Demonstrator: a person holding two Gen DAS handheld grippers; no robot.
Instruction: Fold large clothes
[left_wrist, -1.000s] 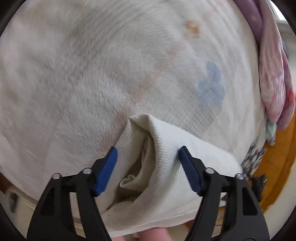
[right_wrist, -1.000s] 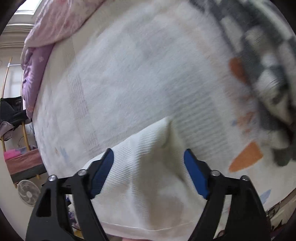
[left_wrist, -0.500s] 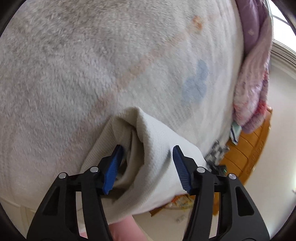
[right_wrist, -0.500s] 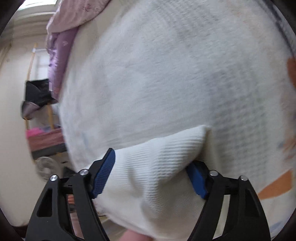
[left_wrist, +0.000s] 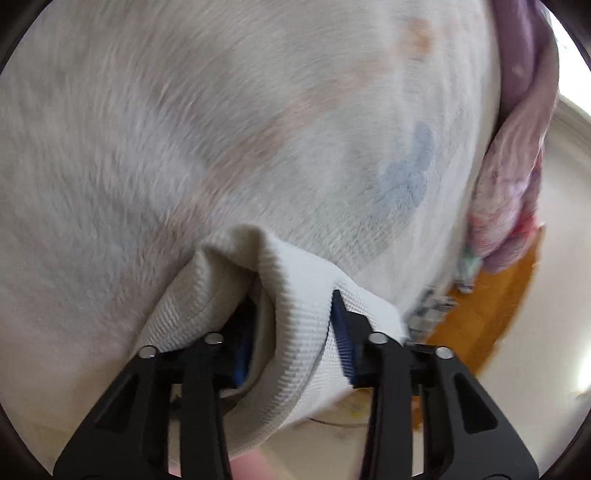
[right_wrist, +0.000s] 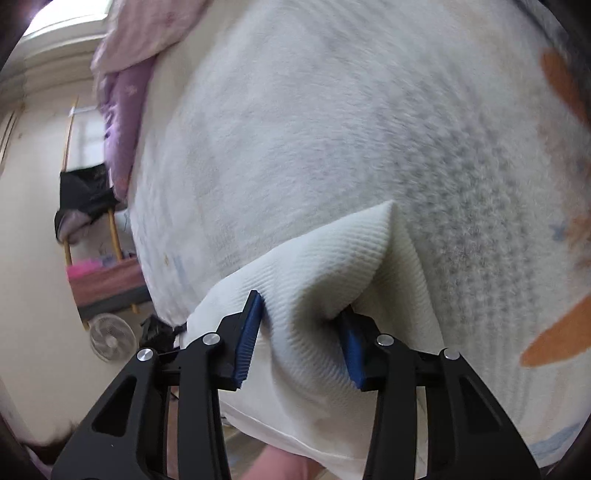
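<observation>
A cream ribbed garment (left_wrist: 295, 295) is bunched between the blue pads of my left gripper (left_wrist: 293, 332), which is shut on a fold of it at the near edge of the bed. In the right wrist view the same white ribbed garment (right_wrist: 332, 258) rises in a peak between the pads of my right gripper (right_wrist: 301, 339), which is shut on it. Both grippers hold the cloth over a fuzzy white blanket (left_wrist: 184, 129) with faint orange and blue prints; the blanket also shows in the right wrist view (right_wrist: 332, 110).
A pink and purple quilt (left_wrist: 517, 166) lies bunched along the bed's far side, also in the right wrist view (right_wrist: 125, 92). An orange wooden cabinet (left_wrist: 491, 314) stands past the bed. A fan (right_wrist: 110, 338), a low table (right_wrist: 107, 284) and a chair with dark clothes (right_wrist: 85, 195) stand left.
Both grippers have closed from wide open onto the ribbed garment. The cloth is now pinched into folds and both views have shifted over the bed.
</observation>
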